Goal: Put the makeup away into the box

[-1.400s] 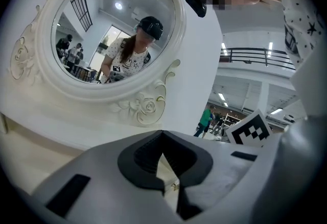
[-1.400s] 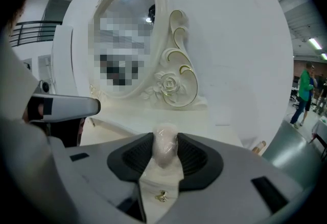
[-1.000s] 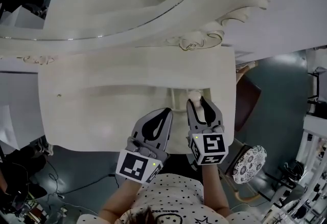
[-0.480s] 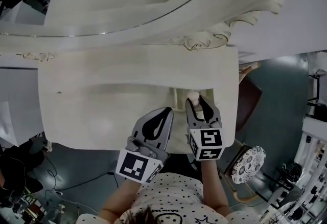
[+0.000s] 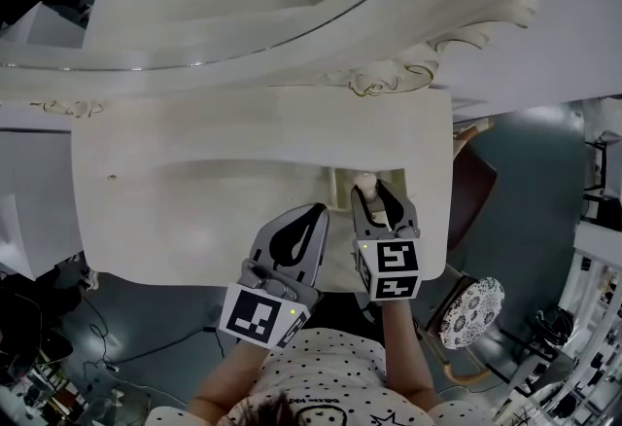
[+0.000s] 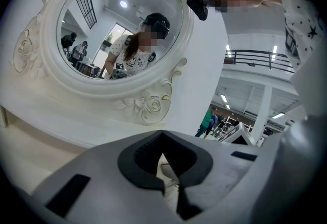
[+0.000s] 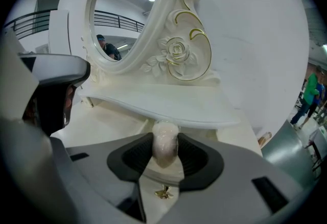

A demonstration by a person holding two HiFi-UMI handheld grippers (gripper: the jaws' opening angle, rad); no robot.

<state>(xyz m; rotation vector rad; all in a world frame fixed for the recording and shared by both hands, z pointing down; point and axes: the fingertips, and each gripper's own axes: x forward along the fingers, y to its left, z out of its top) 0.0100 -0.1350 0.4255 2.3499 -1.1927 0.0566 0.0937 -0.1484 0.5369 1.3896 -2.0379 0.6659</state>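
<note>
PROGRESS: early, nothing showing as stowed | right gripper [image 5: 377, 198] is pinching a pale makeup bottle [image 7: 165, 147], lower centre-right, over the dressing table [image 5: 194, 200] | left gripper [image 5: 313, 216] is idling empty, jaws pressed together | LEFT: bottle is awaiting placement; no box clearly showing

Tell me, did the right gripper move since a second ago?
Yes, a little: the right gripper tipped, its marker cube moving up the picture, farther over the table.
</note>
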